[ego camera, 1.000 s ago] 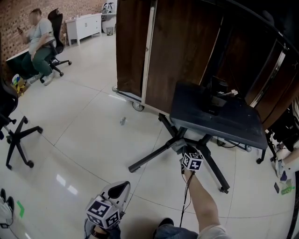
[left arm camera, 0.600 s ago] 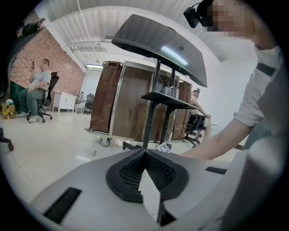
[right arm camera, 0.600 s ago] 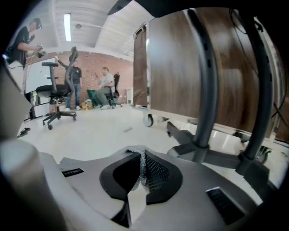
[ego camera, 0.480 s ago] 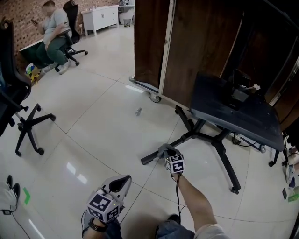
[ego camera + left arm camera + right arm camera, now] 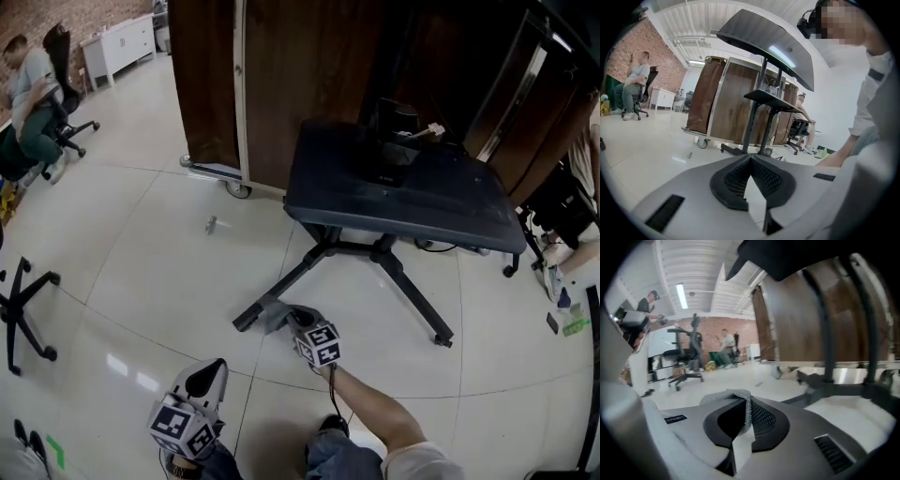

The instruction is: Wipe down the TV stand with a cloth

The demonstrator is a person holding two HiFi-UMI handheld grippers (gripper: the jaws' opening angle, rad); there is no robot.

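The TV stand [image 5: 403,192] has a dark flat top on black splayed legs in the middle of the head view. My right gripper [image 5: 292,319] is low by the floor at the outer end of the stand's front-left leg [image 5: 272,295]. It is shut on a grey cloth [image 5: 273,316]. In the right gripper view the cloth [image 5: 727,396] bunches between the closed jaws of the right gripper [image 5: 749,403], with the stand's legs [image 5: 834,385] ahead. My left gripper [image 5: 208,379] hangs at lower left, away from the stand. The left gripper [image 5: 751,158] is shut and empty, and the stand [image 5: 761,101] is beyond it.
Brown wheeled partition panels [image 5: 211,84] stand behind the stand. A black office chair base [image 5: 23,314] is at the left, and a seated person [image 5: 28,94] is far left. A small object [image 5: 212,224] lies on the white tile floor. Cables and another chair [image 5: 553,211] are at the right.
My right gripper has carried the cloth from the hub of the stand's legs outward along the front-left leg to its end. The head view has swung. The left gripper stays low.
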